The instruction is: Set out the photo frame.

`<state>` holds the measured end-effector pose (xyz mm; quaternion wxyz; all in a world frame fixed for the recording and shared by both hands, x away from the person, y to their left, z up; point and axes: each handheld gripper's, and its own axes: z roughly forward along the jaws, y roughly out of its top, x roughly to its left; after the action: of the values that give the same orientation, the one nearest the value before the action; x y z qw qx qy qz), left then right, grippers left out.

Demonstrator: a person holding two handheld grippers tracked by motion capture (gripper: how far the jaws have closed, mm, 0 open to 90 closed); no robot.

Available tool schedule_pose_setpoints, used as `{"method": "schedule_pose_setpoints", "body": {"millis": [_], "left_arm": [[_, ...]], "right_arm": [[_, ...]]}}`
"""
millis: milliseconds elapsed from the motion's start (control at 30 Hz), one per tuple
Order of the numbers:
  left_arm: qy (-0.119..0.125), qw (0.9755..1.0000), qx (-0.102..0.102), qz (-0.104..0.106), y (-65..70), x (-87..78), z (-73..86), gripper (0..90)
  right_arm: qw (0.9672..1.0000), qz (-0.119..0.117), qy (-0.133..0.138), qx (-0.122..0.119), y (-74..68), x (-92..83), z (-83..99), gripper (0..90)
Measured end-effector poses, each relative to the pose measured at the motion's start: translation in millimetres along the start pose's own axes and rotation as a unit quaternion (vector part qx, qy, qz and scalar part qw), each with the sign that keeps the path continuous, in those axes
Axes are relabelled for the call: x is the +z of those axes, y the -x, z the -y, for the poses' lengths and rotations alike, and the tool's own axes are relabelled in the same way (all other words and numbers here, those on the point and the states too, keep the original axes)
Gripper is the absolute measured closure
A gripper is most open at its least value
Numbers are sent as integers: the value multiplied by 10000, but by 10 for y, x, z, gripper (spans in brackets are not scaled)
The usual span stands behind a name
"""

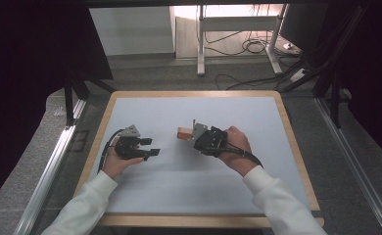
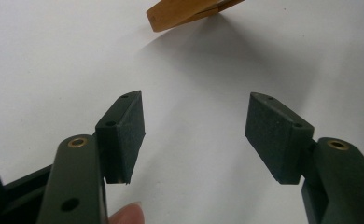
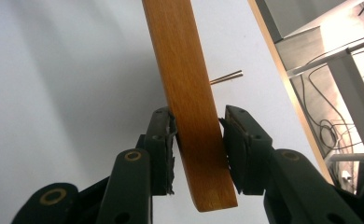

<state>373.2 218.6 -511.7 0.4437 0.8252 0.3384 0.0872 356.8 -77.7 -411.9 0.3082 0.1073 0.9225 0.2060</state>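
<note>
Wooden piece [image 3: 189,98] clamped in right gripper [image 3: 198,140] above the table [image 1: 189,176]; left gripper [image 2: 194,133] jaws apart, holding nothing.

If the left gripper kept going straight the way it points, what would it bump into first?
Probably the wooden piece clamped in the right gripper. The left gripper has open jaws aimed across bare white table toward it, though depth is unclear.

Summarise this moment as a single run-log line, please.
right gripper: shut on wooden piece, above table | left gripper: open, nothing between pads | metal pin projects from wooden piece
</note>
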Motion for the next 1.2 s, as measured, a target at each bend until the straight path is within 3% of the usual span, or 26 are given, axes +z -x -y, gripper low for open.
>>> {"method": "schedule_pose_setpoints", "body": {"millis": [1200], "left_arm": [[18, 9999, -145, -1, -52, 11, 52, 374]], "right_arm": [[9993, -48, -272, 233, 351, 62, -182, 659]]}}
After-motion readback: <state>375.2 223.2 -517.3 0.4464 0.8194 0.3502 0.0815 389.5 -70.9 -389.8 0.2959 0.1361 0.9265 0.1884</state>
